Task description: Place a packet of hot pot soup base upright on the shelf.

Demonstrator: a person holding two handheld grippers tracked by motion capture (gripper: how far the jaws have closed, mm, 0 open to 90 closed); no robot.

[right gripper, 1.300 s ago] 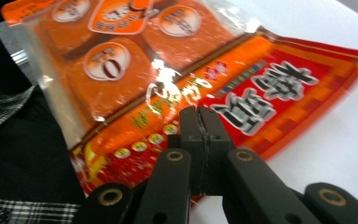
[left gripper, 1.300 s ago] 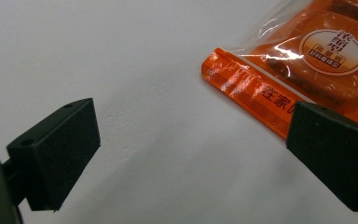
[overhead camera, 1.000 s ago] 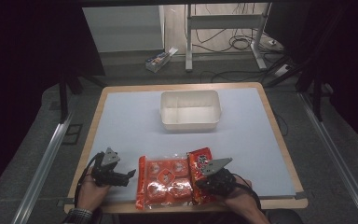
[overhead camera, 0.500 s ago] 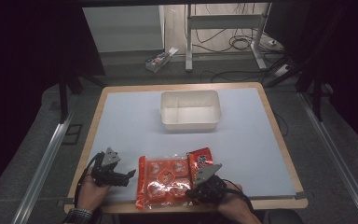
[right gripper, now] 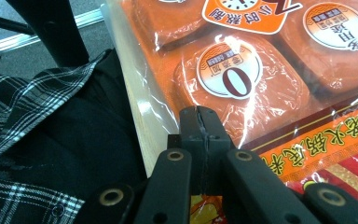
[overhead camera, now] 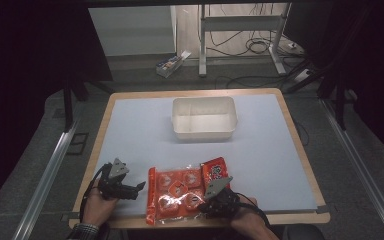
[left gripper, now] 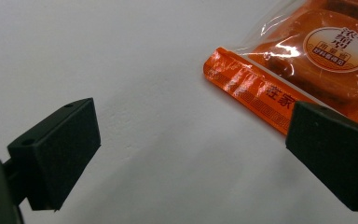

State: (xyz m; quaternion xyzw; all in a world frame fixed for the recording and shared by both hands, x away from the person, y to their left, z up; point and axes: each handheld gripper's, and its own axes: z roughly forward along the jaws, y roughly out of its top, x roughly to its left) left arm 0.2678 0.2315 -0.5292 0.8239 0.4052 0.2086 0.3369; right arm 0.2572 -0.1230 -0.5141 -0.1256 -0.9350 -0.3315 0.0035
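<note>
At the table's near edge, the right gripper (overhead camera: 219, 199) has its jaws pressed together on the near right edge of the orange snack multipack (overhead camera: 176, 192). Just left of the pack, the left gripper (overhead camera: 130, 189) rests with jaws apart. Farther back sits a white tub (overhead camera: 204, 131).

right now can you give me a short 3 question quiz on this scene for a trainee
1. True or false: the left claw is open beside the orange snack pack.
2. What is the right claw shut on? A) the white bin B) the snack pack's edge C) a cable
3. Where does the white bin stand relative to the pack?

Key: 1 true; 2 B; 3 beyond it, toward the table's far side, apart from it.
</note>
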